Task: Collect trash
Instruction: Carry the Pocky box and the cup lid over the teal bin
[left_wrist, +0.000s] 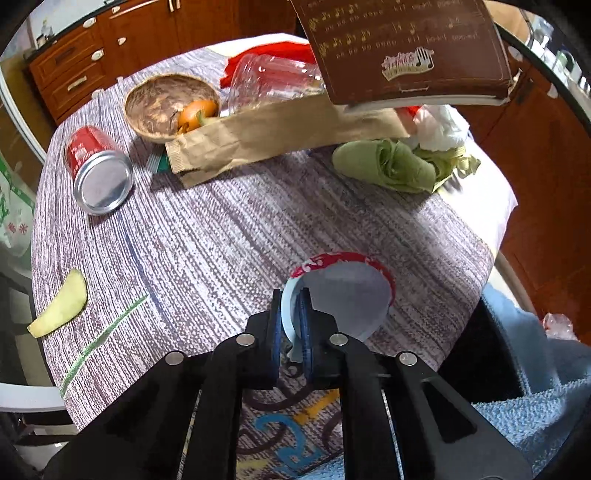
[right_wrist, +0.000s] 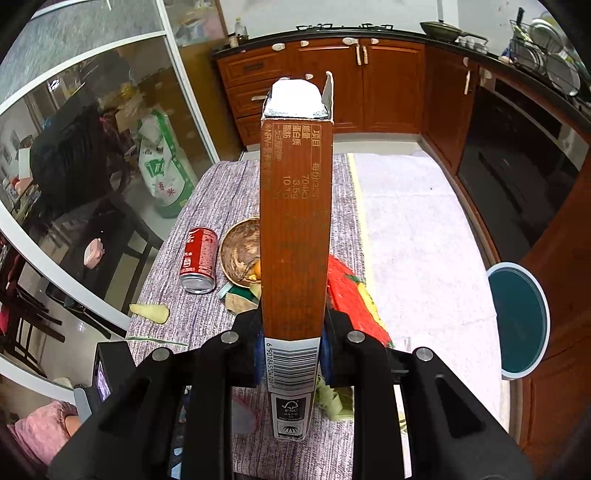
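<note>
**Both claws loaded: a paper cup by its rim, a carton by its sides**

Low in the middle of the left wrist view, the left gripper (left_wrist: 291, 325) is pressed together on the wall of a paper cup (left_wrist: 343, 291), one finger inside the mouth and one outside, pinching the rim edge. The cup lies on its side on the woven tablecloth (left_wrist: 207, 236), red band outward, pale inside toward the camera. It looks thin, light and easily crushed, so a rim pinch should carry it, though the wall will likely flatten and the cup may swing when lifted (any dregs would run out toward the open mouth).

In the right wrist view the right gripper (right_wrist: 291, 354) clamps a brown carton (right_wrist: 295, 221) across its narrow sides near the barcode end; the carton runs up the centre of the frame with its torn top open. It also shows in the upper right of the left view, hanging above the table. It seems stiff enough for a side grip but is held near one end, so it could pivot between the pads.

A blue-lined bin (right_wrist: 517, 321) stands at the right edge of the right view, on the floor beside the table.

Other likely trash lies on the table: a red soda can (left_wrist: 98, 166) on its side at the left, a peel (left_wrist: 59, 306) at the lower left, a brown paper bag (left_wrist: 280, 136) and crumpled white tissue (left_wrist: 439, 129) toward the top. The can is rigid and round, best taken across its body; the bag and tissue are soft and can be pinched anywhere.
</note>
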